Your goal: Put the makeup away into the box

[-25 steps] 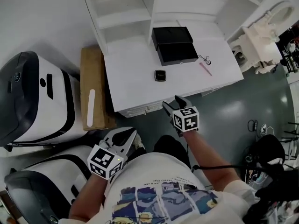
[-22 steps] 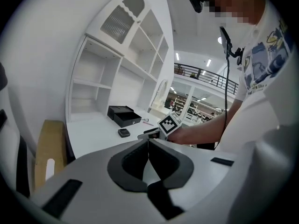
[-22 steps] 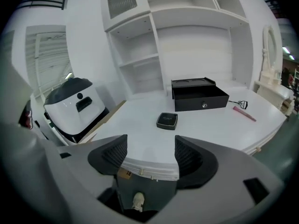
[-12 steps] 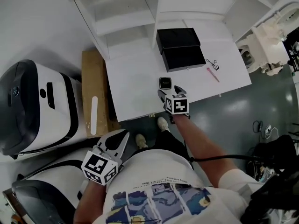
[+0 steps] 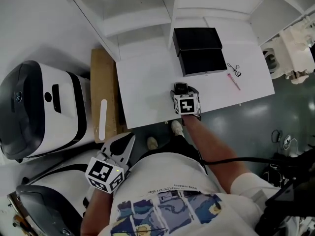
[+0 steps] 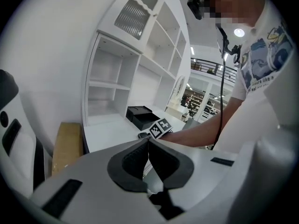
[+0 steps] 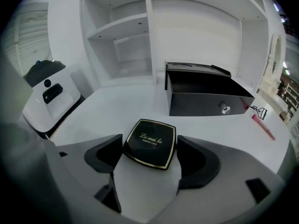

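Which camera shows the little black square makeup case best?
The right gripper view: the compact lies close up in the middle, its gold edge and lettering clear. The head view shows it small and partly covered. The left gripper view shows only a tiny dark speck far away.

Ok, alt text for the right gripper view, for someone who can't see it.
The right hand-held gripper, jaws just opened wide, straddles a black powder compact on a white table. A black box and pink stick lie behind.
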A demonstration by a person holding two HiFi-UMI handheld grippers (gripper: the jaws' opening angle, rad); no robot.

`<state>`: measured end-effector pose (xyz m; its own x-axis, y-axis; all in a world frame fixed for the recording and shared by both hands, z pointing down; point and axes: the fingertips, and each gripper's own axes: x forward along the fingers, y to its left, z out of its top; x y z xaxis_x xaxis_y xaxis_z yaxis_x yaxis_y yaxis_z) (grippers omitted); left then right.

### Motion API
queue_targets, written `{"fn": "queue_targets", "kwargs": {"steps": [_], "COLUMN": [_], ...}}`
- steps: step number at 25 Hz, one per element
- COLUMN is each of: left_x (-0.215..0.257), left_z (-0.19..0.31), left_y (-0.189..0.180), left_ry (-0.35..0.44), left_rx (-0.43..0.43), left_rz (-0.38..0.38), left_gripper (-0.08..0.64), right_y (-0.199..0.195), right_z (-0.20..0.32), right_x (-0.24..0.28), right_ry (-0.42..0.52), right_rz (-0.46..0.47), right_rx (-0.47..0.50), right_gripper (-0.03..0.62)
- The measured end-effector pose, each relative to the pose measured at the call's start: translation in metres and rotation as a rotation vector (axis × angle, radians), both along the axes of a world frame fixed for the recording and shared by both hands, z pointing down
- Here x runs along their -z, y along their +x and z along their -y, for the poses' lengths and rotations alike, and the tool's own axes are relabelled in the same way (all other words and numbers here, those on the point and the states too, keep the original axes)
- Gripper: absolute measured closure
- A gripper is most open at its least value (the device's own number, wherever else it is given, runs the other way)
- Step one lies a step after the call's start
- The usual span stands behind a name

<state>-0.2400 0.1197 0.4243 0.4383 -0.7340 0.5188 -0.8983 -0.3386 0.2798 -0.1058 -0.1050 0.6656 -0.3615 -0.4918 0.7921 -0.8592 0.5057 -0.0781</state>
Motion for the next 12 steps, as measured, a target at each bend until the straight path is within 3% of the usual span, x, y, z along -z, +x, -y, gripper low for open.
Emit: {"fn": "queue_targets", "kwargs": {"steps": [7, 12], "left_x": [0.001, 0.004], "left_z": [0.019, 0.035], "left_y": [0.004, 0.016], "left_ry": [0.006, 0.02], "left_rx": [0.0, -0.021], "left_rz": [-0.004, -0.006], "left_gripper": [0.546, 0.546], "right_y": [0.005, 0.011], "right_z": [-0.009, -0.013], "right_x": [0.002, 0.006], "right_ry": [-0.017, -0.032], "right_rz": [0.016, 0.014], "right_rx": [0.178, 0.234], "right_gripper": [0.24, 0.242]}}
